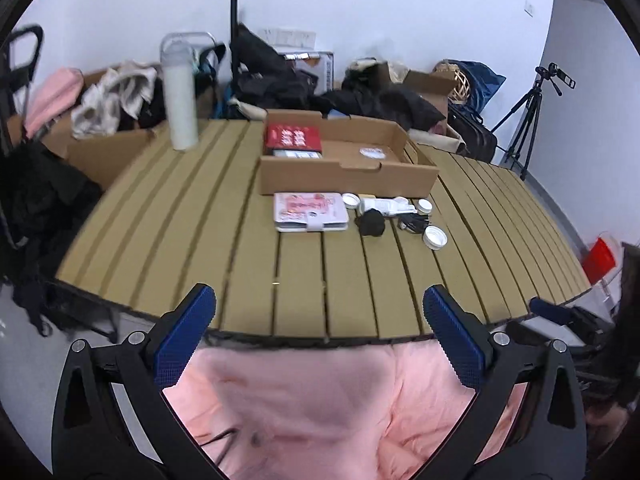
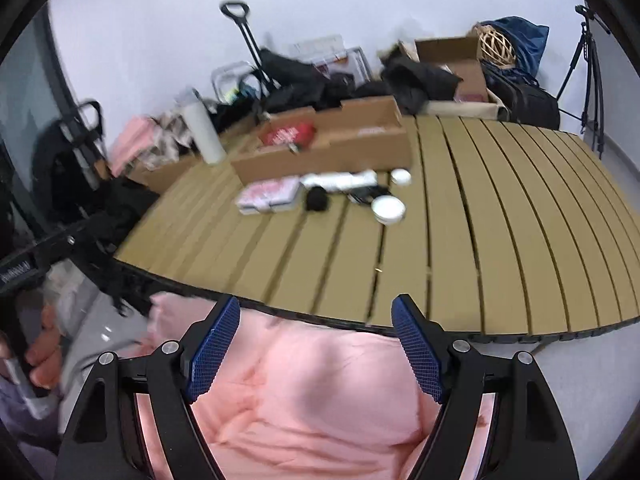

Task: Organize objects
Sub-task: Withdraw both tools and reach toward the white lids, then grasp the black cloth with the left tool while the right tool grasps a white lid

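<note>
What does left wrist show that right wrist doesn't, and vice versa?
Left wrist only: a camera on the tripod, a red object off the table's right edge, and the right hand-held gripper.

Right wrist only: the person's hand at the left edge.

Both: slatted table, cardboard tray holding a red packet, pink case, white bottle, and each view's own open fingers over pink fabric.

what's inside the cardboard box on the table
Inside the cardboard box: a red book on the left, something white-edged beneath it, and a small white item on the right. The front wall hides the rest.
</note>
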A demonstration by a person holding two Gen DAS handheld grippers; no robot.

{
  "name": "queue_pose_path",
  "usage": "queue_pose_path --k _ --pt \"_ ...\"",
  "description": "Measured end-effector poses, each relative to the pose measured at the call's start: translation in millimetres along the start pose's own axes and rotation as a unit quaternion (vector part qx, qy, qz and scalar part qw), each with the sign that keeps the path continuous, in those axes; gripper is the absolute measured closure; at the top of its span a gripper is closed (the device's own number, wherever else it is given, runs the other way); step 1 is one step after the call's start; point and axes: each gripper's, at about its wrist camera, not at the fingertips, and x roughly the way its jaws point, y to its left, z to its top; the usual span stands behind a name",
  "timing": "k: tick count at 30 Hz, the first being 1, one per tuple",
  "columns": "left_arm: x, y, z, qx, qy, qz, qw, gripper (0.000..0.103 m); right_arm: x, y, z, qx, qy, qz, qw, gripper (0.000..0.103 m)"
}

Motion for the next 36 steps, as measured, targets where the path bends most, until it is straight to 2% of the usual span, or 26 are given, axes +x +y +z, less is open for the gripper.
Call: queue_pose_path --k 2,5,7,9,12,14,16,17,19,21,23,24,25,27,29,30,31,34,35,36 --pt "23.3 0.8 6.5 0.003 -0.006 -0.024 0.9997 0.0 23.8 -4.3 7.0 -0.001 0.026 -0.007 1.0 0.021" --pt "70.6 2.4 15.6 0.01 0.017 -0.017 0.9996 0.0 55.9 -14.1 22.8 0.008 0.064 -0.003 0.998 0.021" --pt "99.8 3.4 21.5 0.005 0.047 -0.016 0.9988 0.002 67.7 -23.0 36.7 0.014 0.063 0.011 0.998 0.021" --pt "115.3 2.6 27.9 -0.003 0.057 -0.028 0.998 0.002 75.4 -28.7 44.9 0.011 0.054 0.001 0.999 0.021" --pt "133.8 -5.1 35.8 -0.003 0.043 -0.042 0.9982 0.002 105.0 -34.2 58.7 -0.034 0.061 -0.081 0.994 0.021" --pt "148.1 -11.1 36.4 0.004 0.035 -0.037 0.9987 0.002 119.0 -35.2 65.7 -0.056 0.055 -0.103 0.992 0.021" --pt "161.1 -14.5 33.5 0.006 0.044 -0.045 0.998 0.004 132.6 -43.0 72.8 -0.05 0.049 -0.082 0.994 0.021" --pt "165.9 -15.6 31.3 0.004 0.048 -0.054 0.9974 0.01 137.1 -48.5 75.1 -0.041 0.048 -0.066 0.996 0.021" --pt "176.3 -19.2 28.5 0.001 0.058 -0.072 0.9957 0.014 147.9 -59.7 78.5 -0.023 0.05 -0.038 0.998 0.021" --pt "188.3 -24.1 30.0 0.006 0.072 -0.069 0.995 0.015 157.5 -70.0 81.0 -0.008 0.051 -0.02 0.998 0.021" --pt "196.1 -28.0 36.0 0.01 0.076 -0.072 0.9945 0.017 164.6 -79.8 83.1 0.004 0.057 -0.02 0.998 0.028" --pt "198.7 -28.9 39.6 0.007 0.074 -0.079 0.9941 0.017 167.5 -82.8 84.6 0.008 0.059 -0.016 0.998 0.038" --pt "201.7 -29.8 42.7 0.003 0.074 -0.087 0.9934 0.018 169.6 -85.6 86.0 0.011 0.06 -0.01 0.998 0.041" --pt "210.0 -34.3 47.1 0.002 0.089 -0.102 0.9908 0.026 173.7 -85.6 86.7 0.009 0.059 -0.007 0.998 0.044" --pt "220.3 -43.8 47.9 0.017 0.108 -0.099 0.989 0.037 177.4 -83.9 86.0 0.007 0.059 0.0 0.998 0.049" --pt "223.4 -49.5 47.4 0.027 0.109 -0.092 0.9895 0.037 178.5 -83.5 86.9 0.004 0.056 -0.009 0.998 0.055" --pt "224.9 -53.7 47.4 0.035 0.106 -0.086 0.99 0.037 178.9 -82.4 87.1 0.0 0.056 -0.024 0.998 0.057" --pt "234.2 -67.1 50.2 0.058 0.109 -0.087 0.9886 0.037 179.2 -81.8 87.2 -0.001 0.056 -0.028 0.998 0.057" --pt "238.4 -71.1 49.9 0.066 0.113 -0.088 0.9875 0.049 179.4 -81.8 87.5 -0.002 0.056 -0.029 0.998 0.057" --pt "241.9 -74.3 48.7 0.076 0.119 -0.081 0.9867 0.063 180.0 -81.4 88.4 -0.002 0.056 -0.029 0.998 0.061"
